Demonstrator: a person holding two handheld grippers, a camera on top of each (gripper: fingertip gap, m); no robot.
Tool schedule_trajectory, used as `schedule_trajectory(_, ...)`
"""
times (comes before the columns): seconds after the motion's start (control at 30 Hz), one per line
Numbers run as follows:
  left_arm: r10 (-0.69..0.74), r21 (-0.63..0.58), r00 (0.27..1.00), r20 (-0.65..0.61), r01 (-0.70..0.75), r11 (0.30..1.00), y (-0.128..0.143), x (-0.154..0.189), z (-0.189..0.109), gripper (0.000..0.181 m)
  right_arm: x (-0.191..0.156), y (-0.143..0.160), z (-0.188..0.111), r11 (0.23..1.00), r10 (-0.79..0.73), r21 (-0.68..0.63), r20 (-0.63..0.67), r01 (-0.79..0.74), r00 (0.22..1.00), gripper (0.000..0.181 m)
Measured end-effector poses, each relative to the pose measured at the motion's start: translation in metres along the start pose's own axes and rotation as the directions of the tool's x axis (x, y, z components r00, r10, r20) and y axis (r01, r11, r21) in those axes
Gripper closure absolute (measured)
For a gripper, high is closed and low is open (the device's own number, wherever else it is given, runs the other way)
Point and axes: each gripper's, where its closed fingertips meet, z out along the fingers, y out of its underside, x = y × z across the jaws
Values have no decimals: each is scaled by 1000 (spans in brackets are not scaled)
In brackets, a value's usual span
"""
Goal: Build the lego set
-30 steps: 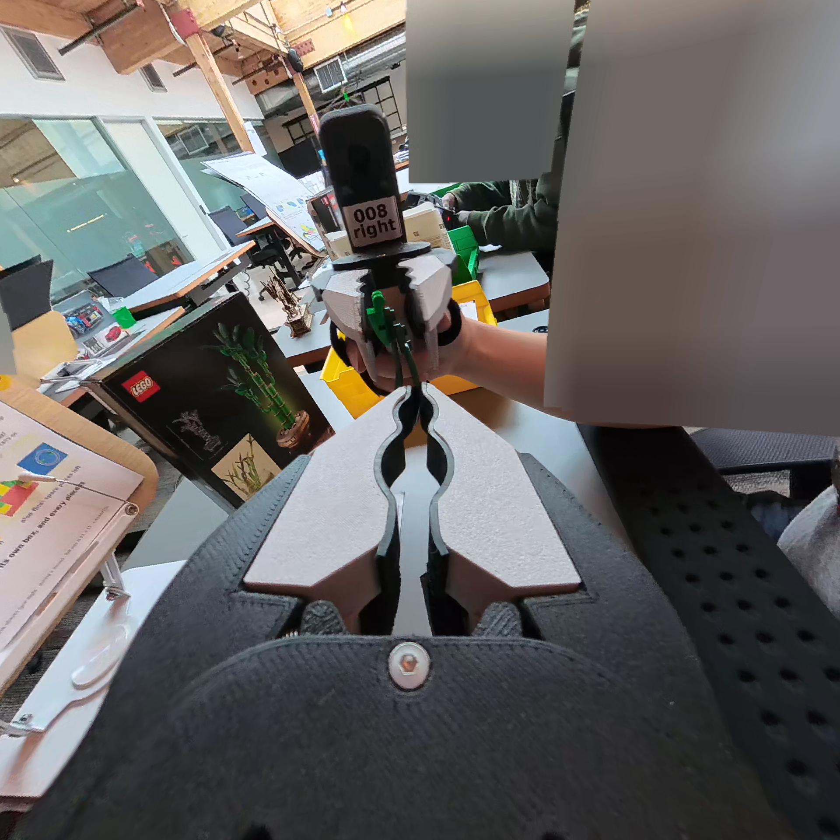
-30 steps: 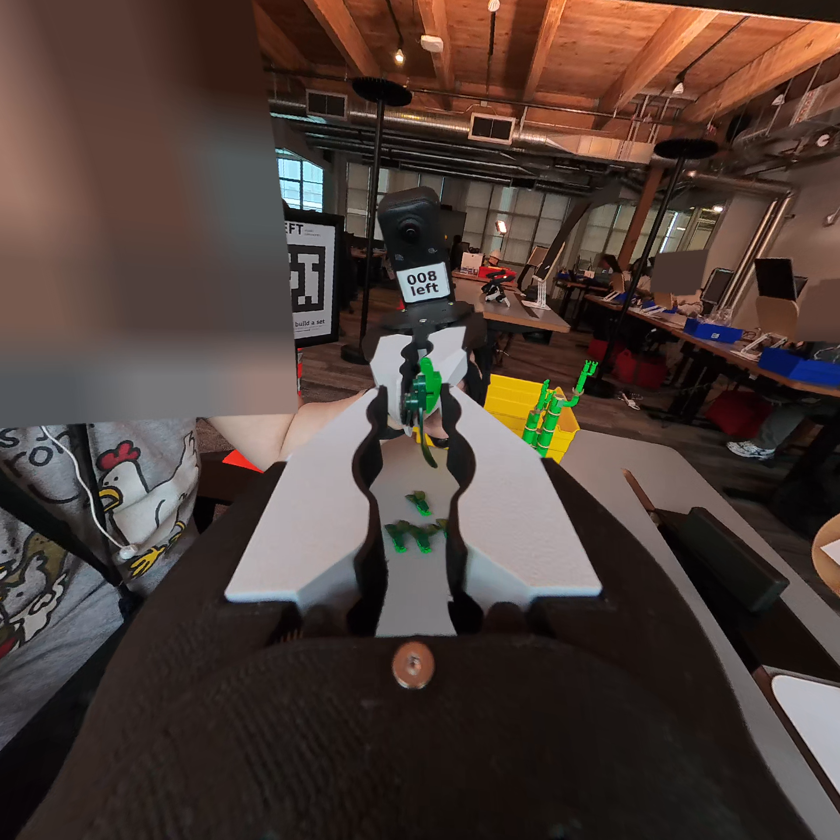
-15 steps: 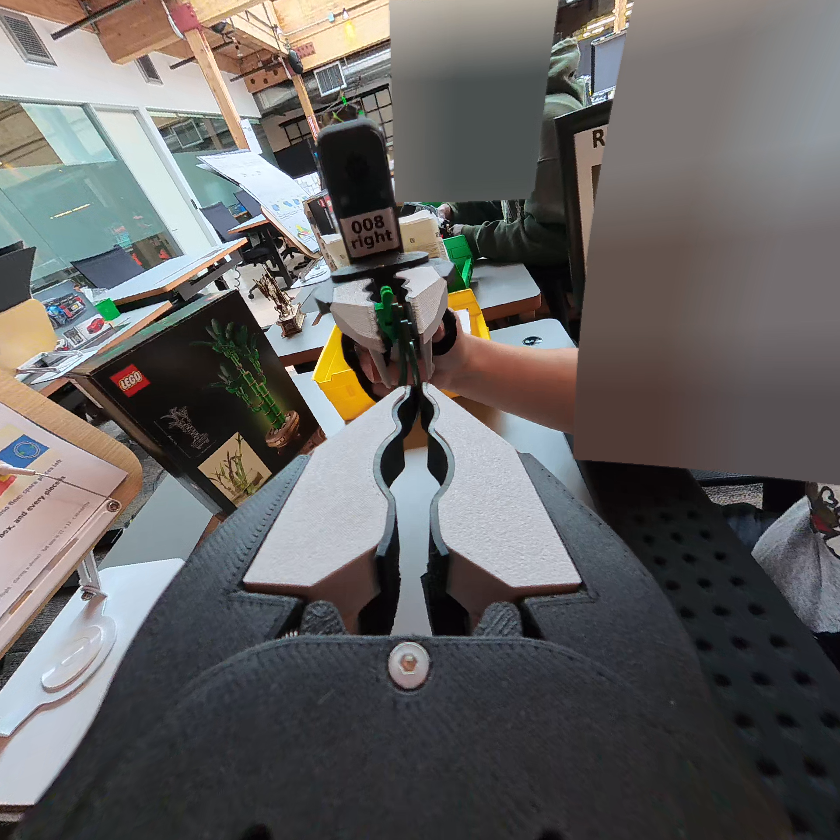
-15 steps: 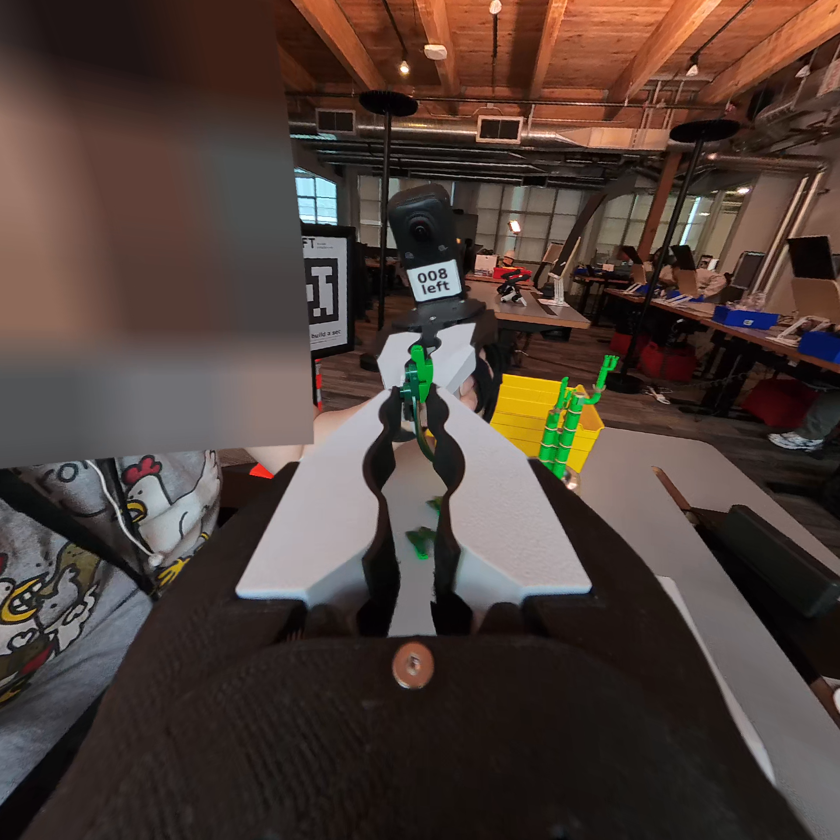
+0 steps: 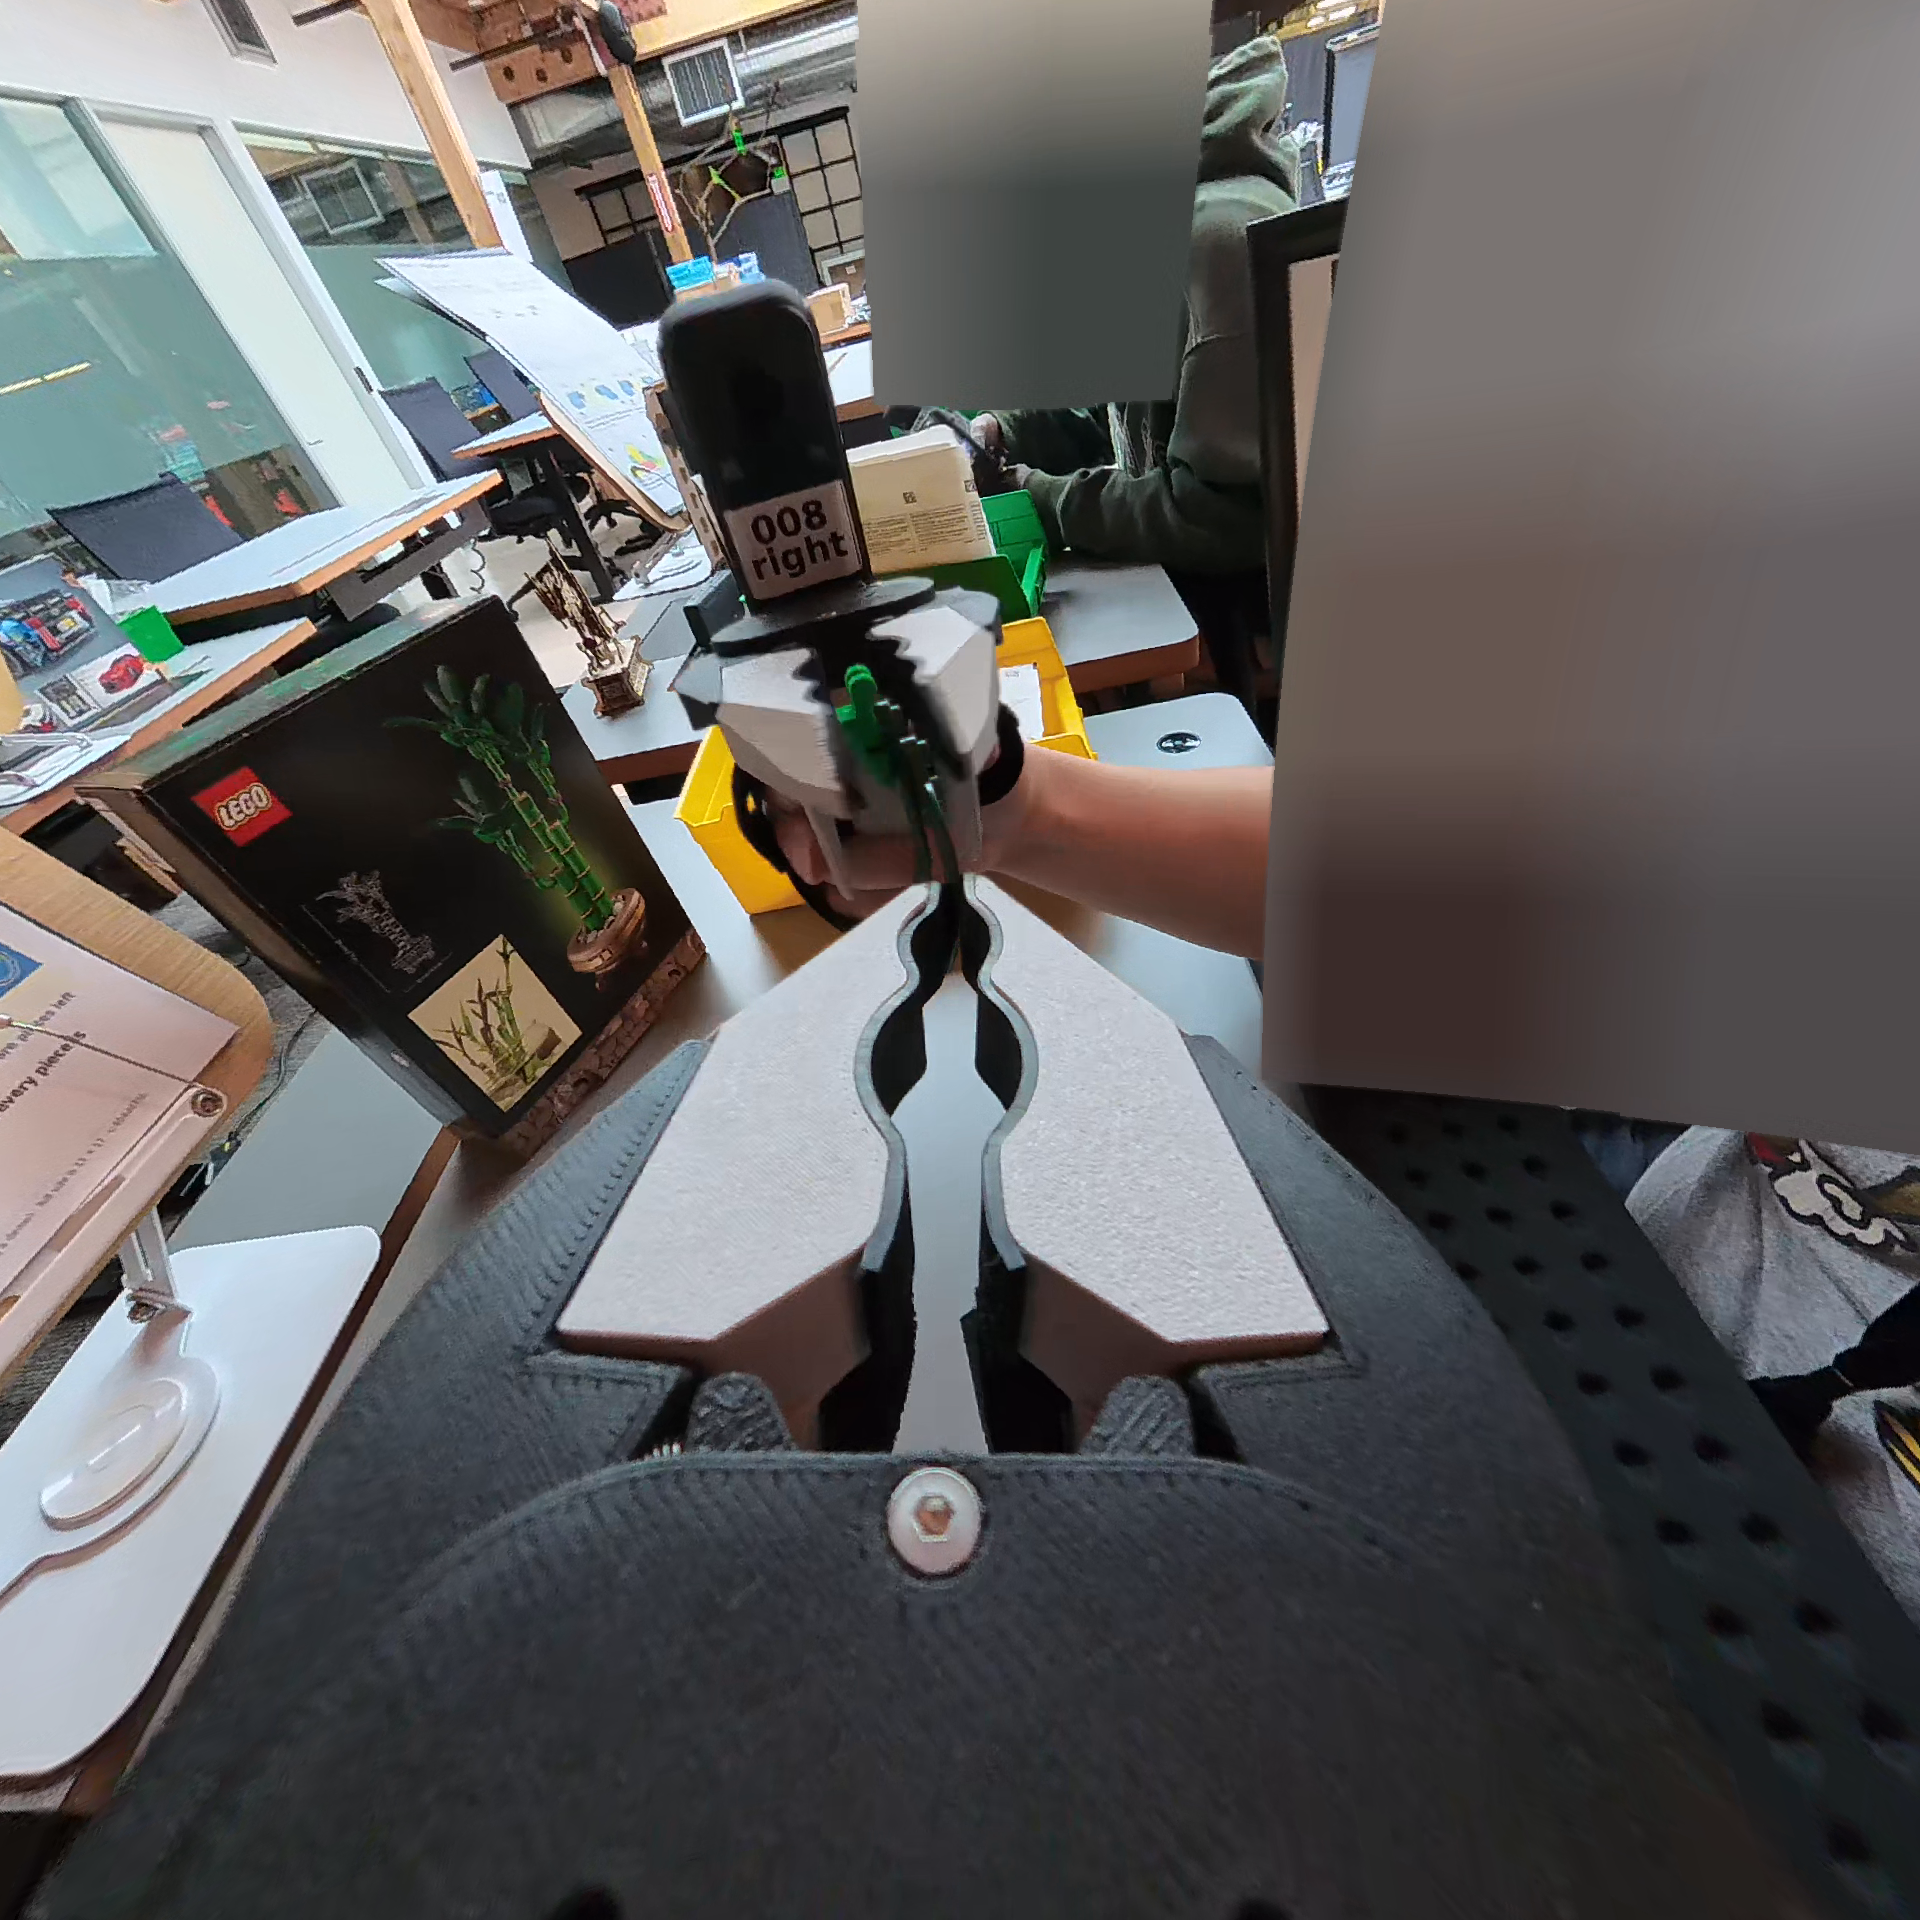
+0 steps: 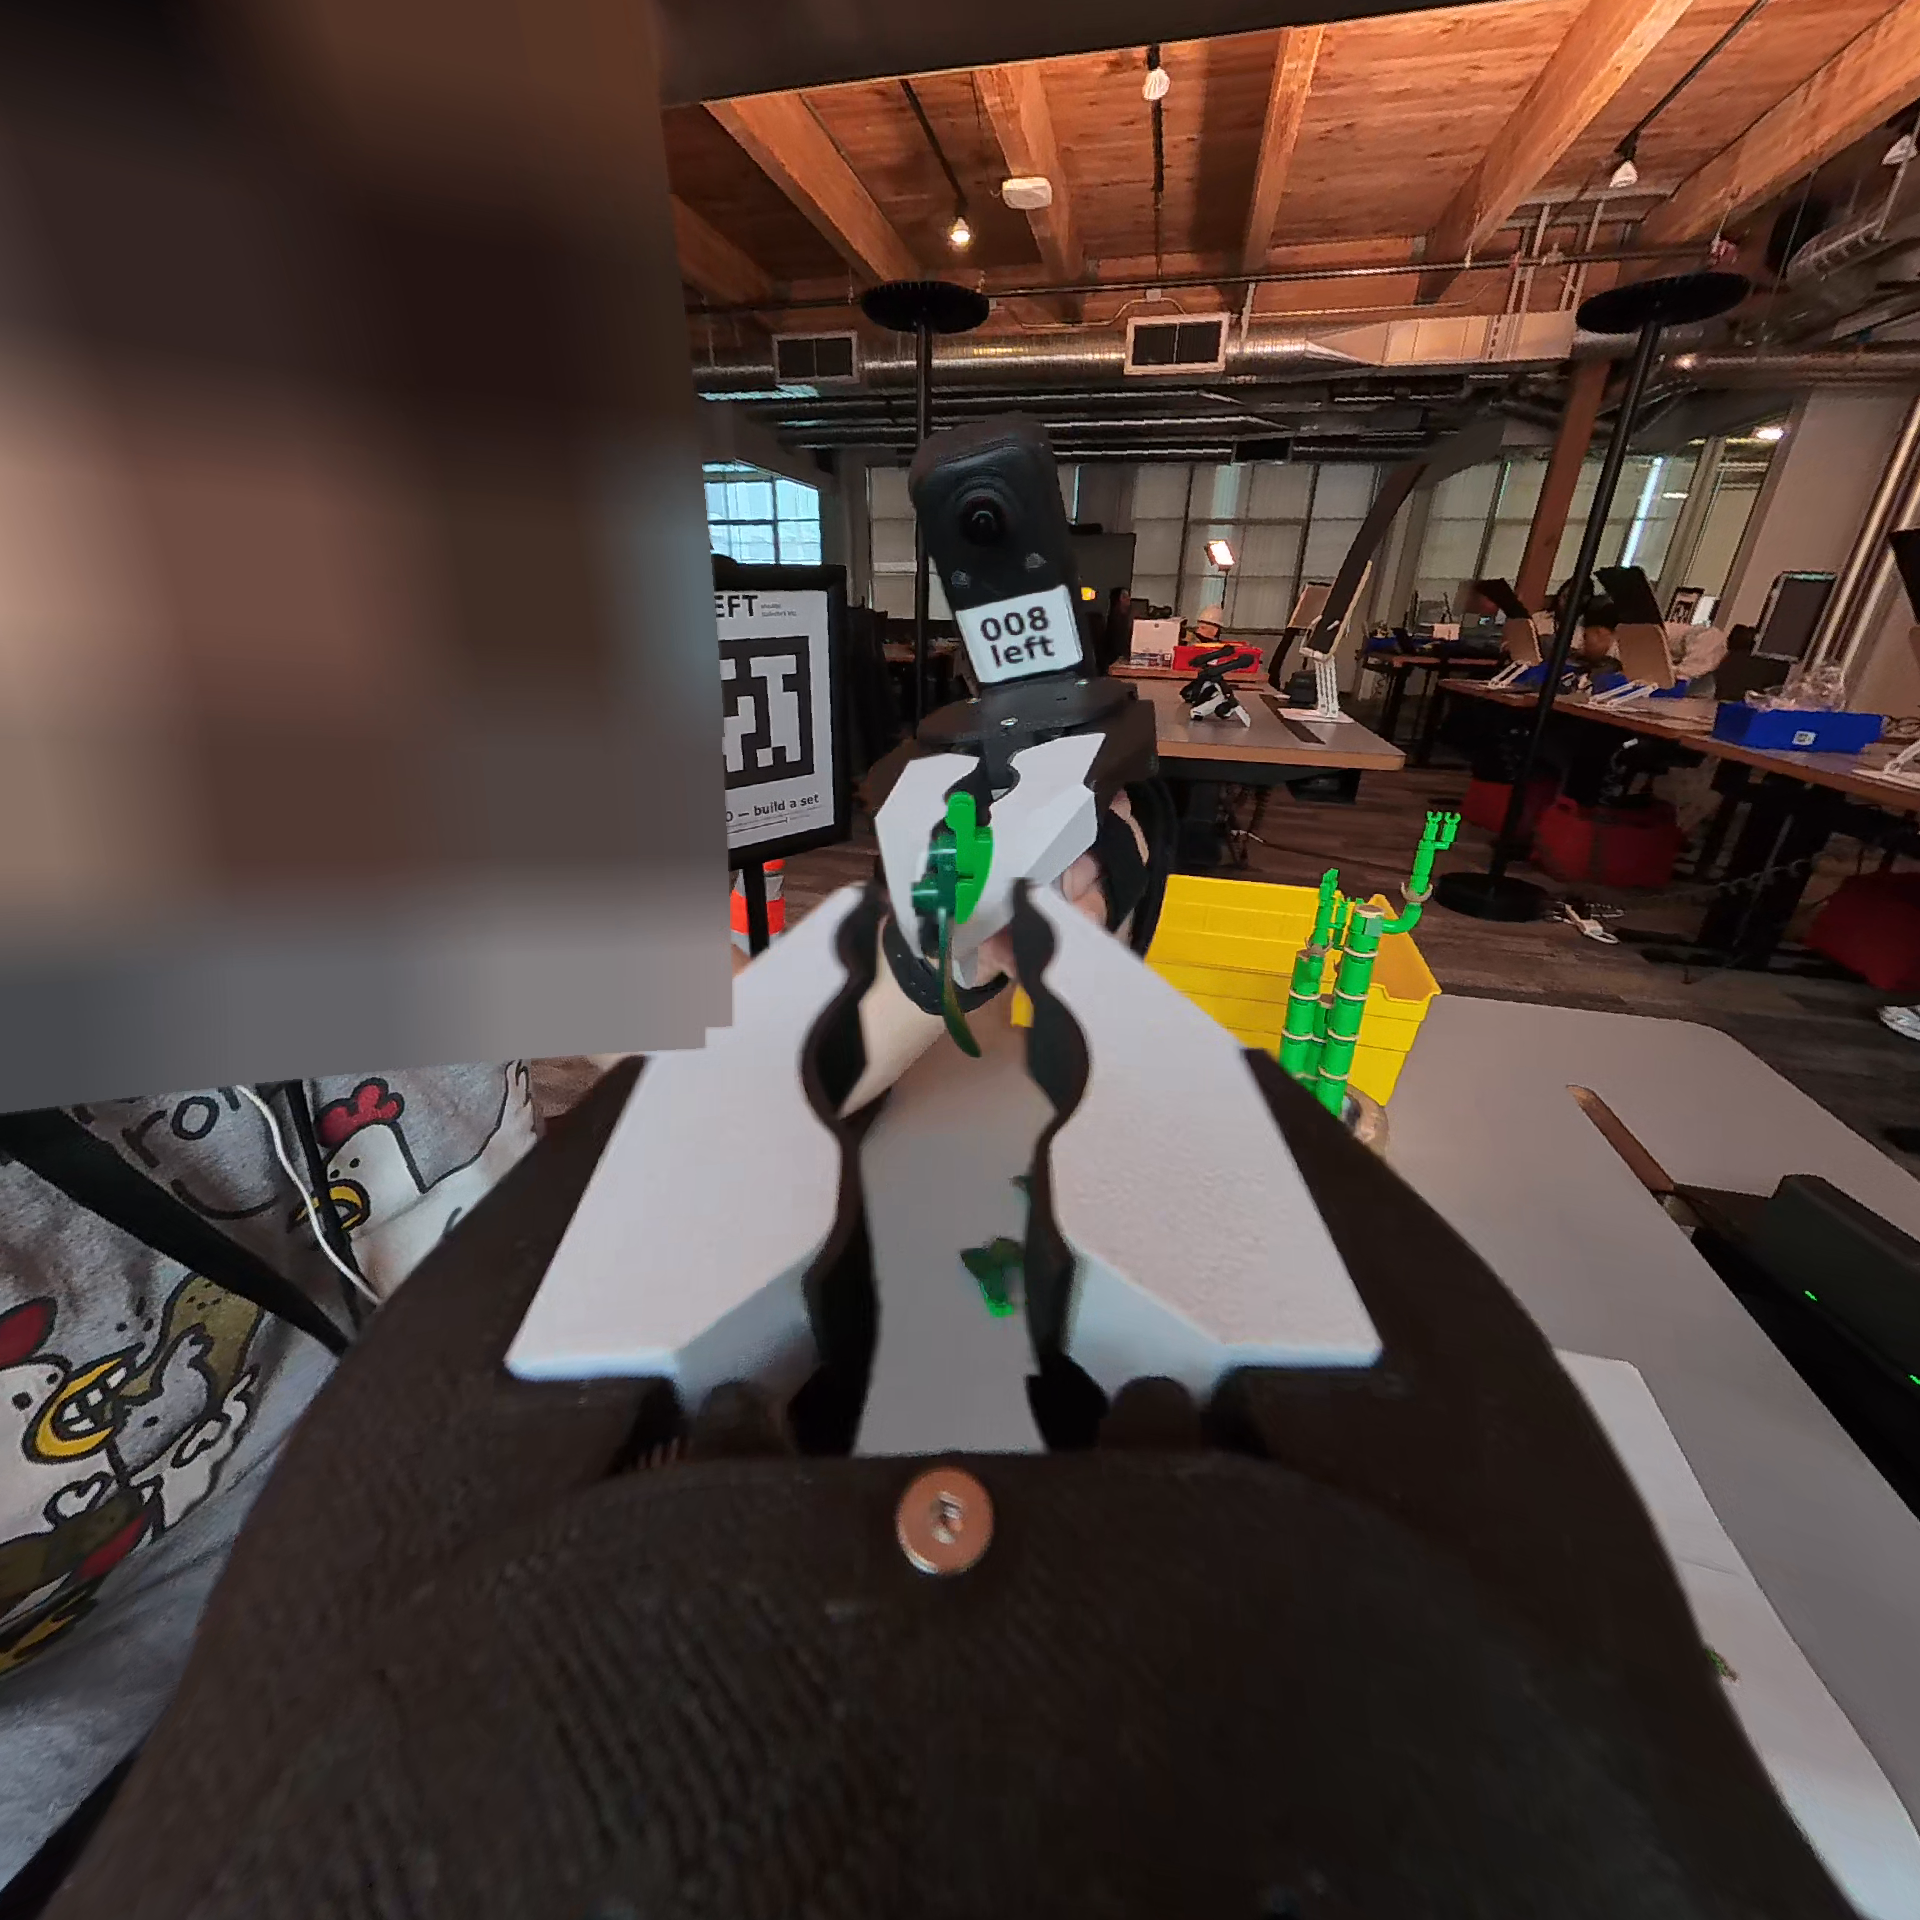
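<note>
Both grippers are held up above the grey table (image 6: 1507, 1122), facing each other. My left gripper (image 5: 948, 900) is shut on a small green leaf piece (image 5: 881, 727). In the right wrist view the piece (image 6: 961, 852) sits at the left gripper's fingertips, with a dark green leaf hanging down from it. My right gripper (image 6: 940, 909) is open, its fingertips on either side of the piece and not touching it. A partly built green bamboo stalk model (image 6: 1340, 997) stands on the table to the right.
A yellow bin (image 6: 1247, 935) stands behind the bamboo model. Loose green pieces (image 6: 992, 1273) lie on the table below my right gripper. The set's black box (image 5: 416, 862) and an instruction sheet on a stand (image 5: 83, 1070) are at the left. A black device (image 6: 1829, 1247) lies at the right. My two grippers' fingertips are within a few centimetres of each other.
My right gripper's fingers narrowed around the green piece half a second ago and have spread apart again. My left gripper has kept hold of the piece.
</note>
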Motion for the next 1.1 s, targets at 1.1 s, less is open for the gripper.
schedule_trajectory(1.1,-850,-620,456,-264,595,512,126,35,-32,181,8,163,12,633,-348,-691,149,349,926,170)
